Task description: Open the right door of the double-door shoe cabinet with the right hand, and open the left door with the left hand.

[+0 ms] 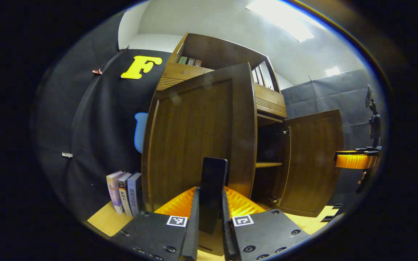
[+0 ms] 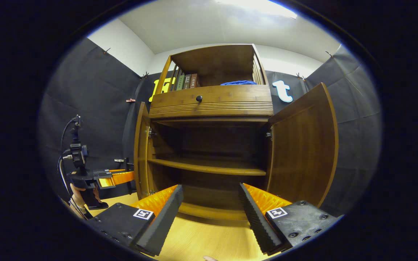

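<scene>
The dark wooden shoe cabinet (image 2: 210, 105) stands with both doors swung out. In the left gripper view the left door (image 1: 194, 137) is close in front of me, and my left gripper (image 1: 210, 192) is shut on its black handle (image 1: 213, 174). Farther right hangs the right door (image 1: 312, 163), with the right gripper (image 1: 356, 160) off its outer edge. In the right gripper view my right gripper (image 2: 210, 188) is open and holds nothing, facing the bare inner shelf (image 2: 209, 166). The right door (image 2: 303, 145) is at the right, the left door (image 2: 142, 152) edge-on, with the left gripper (image 2: 116, 178) beside it.
Three books (image 1: 123, 192) stand on the light wooden floor (image 2: 201, 239) left of the cabinet. A drawer with a black knob (image 2: 199, 98) sits above the doors. More books (image 2: 185, 81) and a blue cloth (image 2: 238, 83) lie on the top shelf.
</scene>
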Motion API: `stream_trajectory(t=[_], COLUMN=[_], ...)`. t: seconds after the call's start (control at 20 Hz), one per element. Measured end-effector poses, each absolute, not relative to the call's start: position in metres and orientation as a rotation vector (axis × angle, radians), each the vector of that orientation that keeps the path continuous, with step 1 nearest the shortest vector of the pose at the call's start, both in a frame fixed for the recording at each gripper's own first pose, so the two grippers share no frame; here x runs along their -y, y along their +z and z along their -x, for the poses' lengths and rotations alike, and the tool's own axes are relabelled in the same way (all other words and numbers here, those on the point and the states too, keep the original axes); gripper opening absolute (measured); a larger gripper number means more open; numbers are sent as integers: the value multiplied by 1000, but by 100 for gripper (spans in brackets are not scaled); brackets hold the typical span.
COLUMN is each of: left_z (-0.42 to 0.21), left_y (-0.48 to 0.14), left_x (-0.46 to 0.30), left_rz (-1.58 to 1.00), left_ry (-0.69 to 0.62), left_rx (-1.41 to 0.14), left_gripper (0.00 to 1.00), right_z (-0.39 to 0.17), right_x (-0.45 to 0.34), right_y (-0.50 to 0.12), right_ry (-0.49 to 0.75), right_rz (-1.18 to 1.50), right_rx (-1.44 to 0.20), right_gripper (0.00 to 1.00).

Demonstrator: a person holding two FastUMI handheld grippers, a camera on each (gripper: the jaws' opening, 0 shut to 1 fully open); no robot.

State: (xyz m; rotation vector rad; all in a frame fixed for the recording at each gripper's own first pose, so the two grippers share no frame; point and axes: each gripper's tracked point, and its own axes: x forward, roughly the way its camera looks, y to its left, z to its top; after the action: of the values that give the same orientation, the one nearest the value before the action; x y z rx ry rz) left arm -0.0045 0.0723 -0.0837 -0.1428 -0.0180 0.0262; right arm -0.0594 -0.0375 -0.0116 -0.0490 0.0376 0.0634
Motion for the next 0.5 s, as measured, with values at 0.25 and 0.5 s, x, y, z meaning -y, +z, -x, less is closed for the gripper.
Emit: stream_trajectory(t=[0.25,0.5], left_z=[32,54], left_y=[-81,-72], left_x=[-100,-133], left_rz=[117,68], left_ry=[79,165], left_rx=[25,59], left_gripper=[29,24], right_z=[54,49], right_x=[4,-21], right_y=[-17,-20], right_ry=[124,165], right_rz=[33,36], right_rx=[-41,-44], right_gripper=[97,97])
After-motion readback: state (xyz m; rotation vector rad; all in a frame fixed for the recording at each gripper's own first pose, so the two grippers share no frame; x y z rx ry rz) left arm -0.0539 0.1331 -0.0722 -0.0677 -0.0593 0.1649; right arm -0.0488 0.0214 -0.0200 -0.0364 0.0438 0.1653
